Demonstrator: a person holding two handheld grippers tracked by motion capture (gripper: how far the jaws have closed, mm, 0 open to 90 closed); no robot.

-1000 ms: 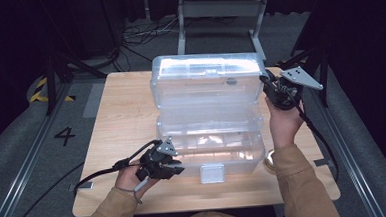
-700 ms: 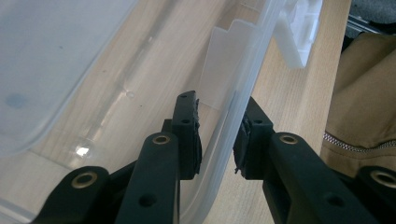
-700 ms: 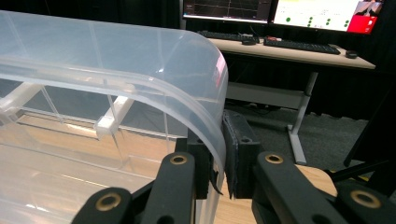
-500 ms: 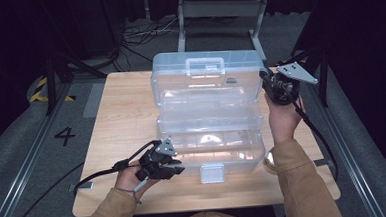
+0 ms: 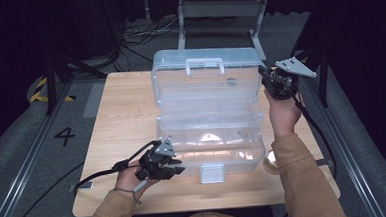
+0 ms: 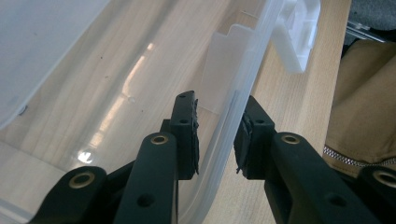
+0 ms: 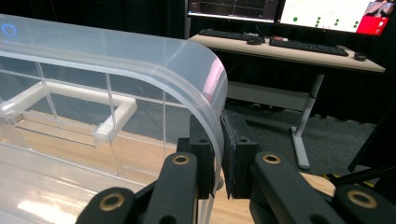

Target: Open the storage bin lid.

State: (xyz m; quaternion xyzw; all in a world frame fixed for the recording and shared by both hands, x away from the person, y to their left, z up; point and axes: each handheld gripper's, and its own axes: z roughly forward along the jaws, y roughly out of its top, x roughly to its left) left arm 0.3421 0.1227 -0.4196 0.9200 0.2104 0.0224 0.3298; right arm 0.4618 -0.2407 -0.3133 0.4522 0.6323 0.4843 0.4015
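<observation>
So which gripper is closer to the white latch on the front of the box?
Left. The left gripper straddles the box's front wall just beside the latch. The right gripper is up at the lid's far right corner, clamped on its edge.

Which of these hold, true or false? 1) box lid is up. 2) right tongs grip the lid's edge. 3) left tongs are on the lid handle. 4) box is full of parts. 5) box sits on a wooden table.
1) The lid of the clear plastic box is up: true.
2) The right tongs grip the lid's edge: true.
3) The left tongs are on the lid handle: false; their jaws straddle the base's front wall, not closed on it.
4) The box is full of parts: false; it looks empty.
5) The box sits on a wooden table: true.
</observation>
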